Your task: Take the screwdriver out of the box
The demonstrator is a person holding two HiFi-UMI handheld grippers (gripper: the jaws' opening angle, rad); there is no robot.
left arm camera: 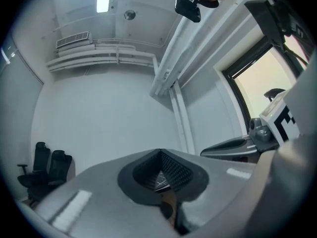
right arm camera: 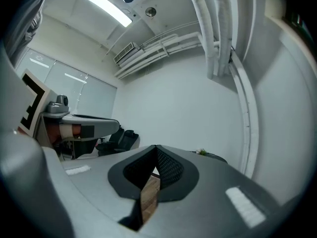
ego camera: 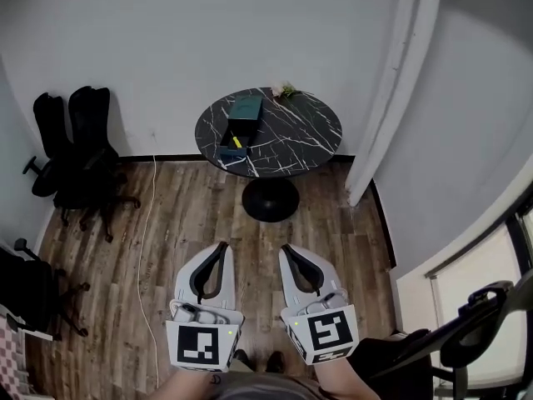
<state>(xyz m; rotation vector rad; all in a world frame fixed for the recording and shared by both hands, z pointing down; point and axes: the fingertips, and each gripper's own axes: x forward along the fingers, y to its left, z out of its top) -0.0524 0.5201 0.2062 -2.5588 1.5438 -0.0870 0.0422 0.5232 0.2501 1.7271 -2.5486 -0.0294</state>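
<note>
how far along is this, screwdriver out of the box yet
Done: nothing yet. The box sits open on the round table, a yellow item, probably the screwdriver, inside it. In hand: nothing; the left gripper and right gripper are shut and empty, over the floor away from the table. Left: walk up, grip it, lift it out.

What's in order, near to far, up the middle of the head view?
left gripper and right gripper side by side → pedestal base → box on the table → flower sprig at its far edge → wall
</note>
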